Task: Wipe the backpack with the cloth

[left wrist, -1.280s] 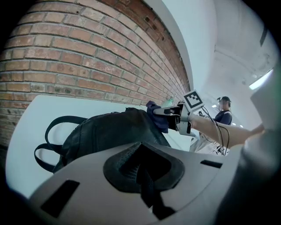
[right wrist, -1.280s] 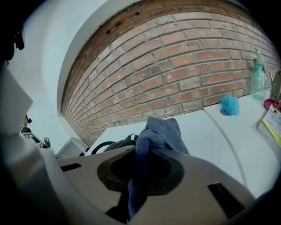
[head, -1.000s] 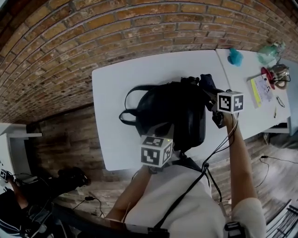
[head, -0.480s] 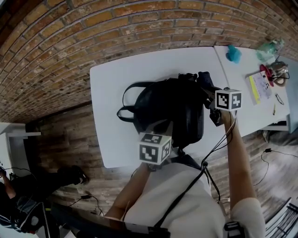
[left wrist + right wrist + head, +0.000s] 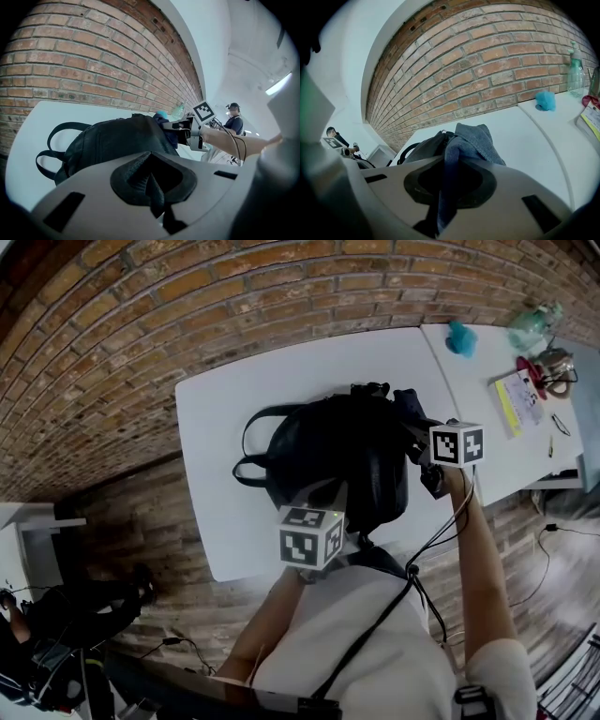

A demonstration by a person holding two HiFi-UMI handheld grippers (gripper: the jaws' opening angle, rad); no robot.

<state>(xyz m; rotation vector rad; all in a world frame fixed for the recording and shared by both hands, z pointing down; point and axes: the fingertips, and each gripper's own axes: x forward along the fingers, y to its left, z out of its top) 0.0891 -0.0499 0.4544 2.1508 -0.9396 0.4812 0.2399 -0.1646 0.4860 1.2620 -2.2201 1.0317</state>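
Against the red brick wall (image 5: 187, 306), the long white table (image 5: 225, 427) carries the black backpack (image 5: 337, 451). My left gripper (image 5: 152, 187) stays pinched on its fabric. My right gripper (image 5: 445, 187), clamped on the grey-blue cloth (image 5: 473, 138), has barely shifted at the bag's end, so I judge the wiping scarcely advanced.

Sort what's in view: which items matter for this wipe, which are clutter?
Job: backpack, held by left gripper; cloth, clamped in right gripper.
Lying about: teal object, pump bottle, yellow-edged papers, on the adjoining table.
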